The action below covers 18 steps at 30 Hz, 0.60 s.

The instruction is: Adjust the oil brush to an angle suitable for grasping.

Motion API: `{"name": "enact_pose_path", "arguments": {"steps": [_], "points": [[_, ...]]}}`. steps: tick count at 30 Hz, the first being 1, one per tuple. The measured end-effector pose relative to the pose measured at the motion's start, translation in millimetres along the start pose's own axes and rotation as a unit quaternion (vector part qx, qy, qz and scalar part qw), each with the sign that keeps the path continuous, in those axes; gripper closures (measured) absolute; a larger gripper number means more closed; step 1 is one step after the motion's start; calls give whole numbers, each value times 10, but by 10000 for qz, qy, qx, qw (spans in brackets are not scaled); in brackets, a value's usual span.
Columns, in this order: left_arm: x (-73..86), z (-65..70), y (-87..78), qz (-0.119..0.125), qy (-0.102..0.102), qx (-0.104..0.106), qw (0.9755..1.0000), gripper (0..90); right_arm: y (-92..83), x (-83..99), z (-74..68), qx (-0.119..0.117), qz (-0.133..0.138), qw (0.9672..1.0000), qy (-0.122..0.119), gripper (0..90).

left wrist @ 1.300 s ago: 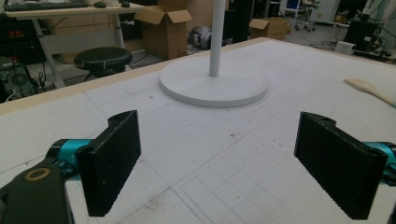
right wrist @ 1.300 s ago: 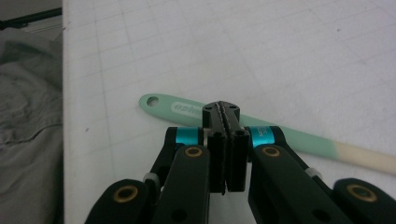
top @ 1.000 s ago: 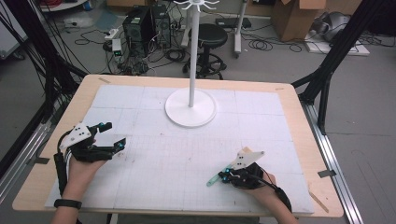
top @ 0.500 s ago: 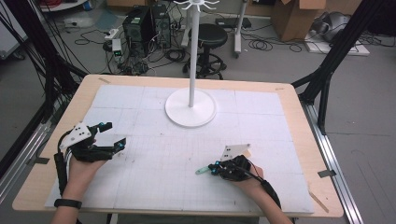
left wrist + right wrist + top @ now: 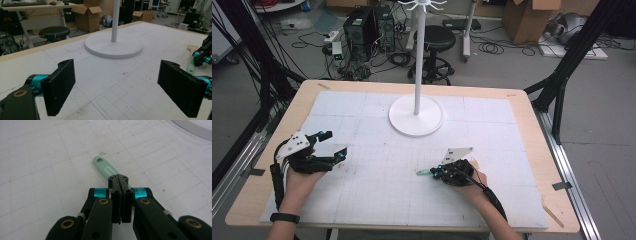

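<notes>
Mint-green flat plastic handle [image 5: 423, 172] pinched by right gripper [image 5: 435, 172], near-right, long axis pointing left toward left gripper [image 5: 334, 146]. Left gripper view: pads [image 5: 59, 87] wide apart, nothing between. Right gripper view: jaws clamped on handle, hanging hole farthest out.

Mint-green handle [image 5: 106, 168] bears oval label; print too small to read.

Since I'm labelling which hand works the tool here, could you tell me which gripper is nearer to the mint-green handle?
Right. The right gripper is shut on the mint-green handle, which sticks out past its jaws. The left gripper rests open, far across the table.
</notes>
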State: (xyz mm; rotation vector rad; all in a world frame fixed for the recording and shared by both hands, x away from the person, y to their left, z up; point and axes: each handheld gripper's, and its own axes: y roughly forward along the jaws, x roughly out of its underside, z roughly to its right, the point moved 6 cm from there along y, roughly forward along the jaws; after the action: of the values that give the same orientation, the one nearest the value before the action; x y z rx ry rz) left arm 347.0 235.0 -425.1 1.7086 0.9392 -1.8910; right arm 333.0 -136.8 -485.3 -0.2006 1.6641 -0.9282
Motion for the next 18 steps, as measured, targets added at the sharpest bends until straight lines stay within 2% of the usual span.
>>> {"name": "enact_pose_path", "arguments": {"steps": [7, 14, 18], "points": [[-1, 5, 3, 3, 3, 5, 10000, 152, 56, -46, 83, 158, 17, 9999, 45, 900], [-2, 7, 4, 3, 10, 16, 10000, 152, 46, -47, 93, 177, 26, 9998, 21, 898], [-1, 4, 1, 0, 6, 10, 10000, 152, -17, -83, 91, 22, 222, 9998, 3, 861]]}}
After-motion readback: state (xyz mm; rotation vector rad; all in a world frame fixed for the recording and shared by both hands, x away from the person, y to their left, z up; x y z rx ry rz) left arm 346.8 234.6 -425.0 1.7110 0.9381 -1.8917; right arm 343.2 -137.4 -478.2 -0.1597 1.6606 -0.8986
